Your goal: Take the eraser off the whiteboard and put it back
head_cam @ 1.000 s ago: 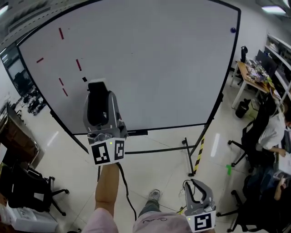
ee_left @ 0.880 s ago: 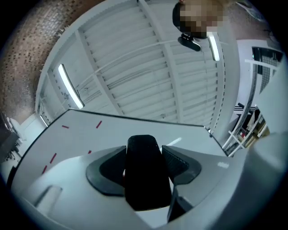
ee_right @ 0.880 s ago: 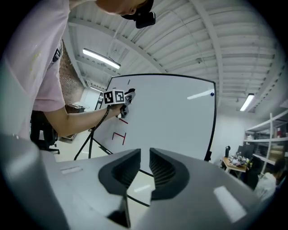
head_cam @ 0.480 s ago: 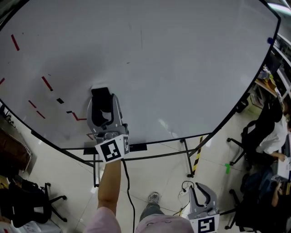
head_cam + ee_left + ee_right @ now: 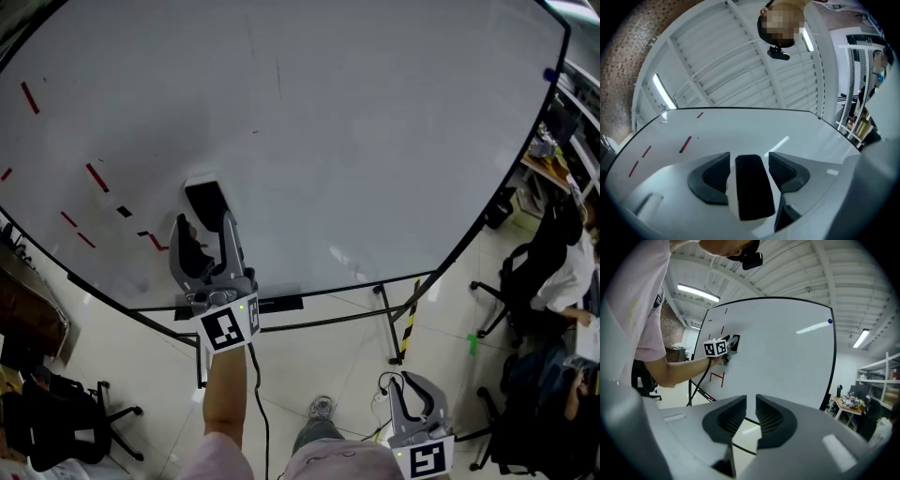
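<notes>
The black eraser point(image 5: 206, 201) point(image 5: 751, 187) sits flat on the lower left of the whiteboard point(image 5: 375, 141). My left gripper point(image 5: 205, 236) point(image 5: 749, 158) is open and straddles the eraser's lower end. In the left gripper view a gap shows between the eraser and each jaw. From the right gripper view the left gripper point(image 5: 733, 343) is seen against the board, held by a bare forearm. Low at the bottom right, away from the board, my right gripper point(image 5: 413, 397) point(image 5: 751, 400) hangs shut with nothing in it.
Short red strokes point(image 5: 97, 176) mark the board's left side and a blue magnet point(image 5: 549, 74) its top right corner. Below the board are its tray point(image 5: 281, 303) and a yellow-black striped stand leg point(image 5: 410, 319). A seated person point(image 5: 562, 272) and office chairs point(image 5: 47, 422) flank the floor.
The left gripper, shut on the eraser half a second ago, has opened and drawn back a little; the eraser stays on the board. The right gripper has not moved.
</notes>
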Demonstrator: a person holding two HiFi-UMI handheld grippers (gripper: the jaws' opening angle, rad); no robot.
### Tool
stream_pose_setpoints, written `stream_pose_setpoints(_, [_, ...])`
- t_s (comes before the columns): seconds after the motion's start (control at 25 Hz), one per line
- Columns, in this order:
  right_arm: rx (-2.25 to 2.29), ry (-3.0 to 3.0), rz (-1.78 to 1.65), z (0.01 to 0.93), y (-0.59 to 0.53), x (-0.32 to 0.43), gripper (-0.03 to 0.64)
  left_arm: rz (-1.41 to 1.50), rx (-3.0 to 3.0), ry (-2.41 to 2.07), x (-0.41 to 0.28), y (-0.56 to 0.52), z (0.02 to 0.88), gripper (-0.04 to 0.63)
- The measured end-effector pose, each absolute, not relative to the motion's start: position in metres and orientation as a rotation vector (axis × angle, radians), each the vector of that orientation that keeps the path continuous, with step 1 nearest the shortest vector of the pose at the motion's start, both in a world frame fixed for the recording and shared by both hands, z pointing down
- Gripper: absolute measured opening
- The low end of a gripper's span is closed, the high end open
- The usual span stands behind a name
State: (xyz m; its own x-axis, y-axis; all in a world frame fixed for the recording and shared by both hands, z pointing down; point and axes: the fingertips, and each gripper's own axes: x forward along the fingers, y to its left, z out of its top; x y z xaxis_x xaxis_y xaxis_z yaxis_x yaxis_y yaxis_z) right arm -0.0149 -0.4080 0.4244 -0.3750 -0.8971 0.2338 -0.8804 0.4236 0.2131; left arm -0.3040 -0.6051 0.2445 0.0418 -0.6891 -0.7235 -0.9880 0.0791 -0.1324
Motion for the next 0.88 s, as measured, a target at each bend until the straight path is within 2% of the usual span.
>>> stream_pose_setpoints(0.24, [1.681, -2.488, -0.129, 0.389, -0.333, 0.027, 0.051, 0.699, -1.744, 1.644, -0.281, -0.477, 0.213, 0.255])
stream_pose_setpoints(0.4, [1.739, -2.562, -0.138, 0.390, -0.238, 0.061, 0.048, 0.735, -1.852, 1.637, -0.235, -0.344, 0.245, 0.255])
stream_pose_setpoints(0.52, [1.749, -2.591, -0.191, 0.396, -0.156, 0.092, 0.048, 0.756, -1.906, 1.617, -0.199, -0.235, 0.266, 0.218])
stream_pose_setpoints(0.88, [1.699, -2.767, -0.196, 0.345, 0.014, 0.137, 0.048, 0.837, -1.899, 1.485, -0.140, 0.023, 0.199, 0.216])
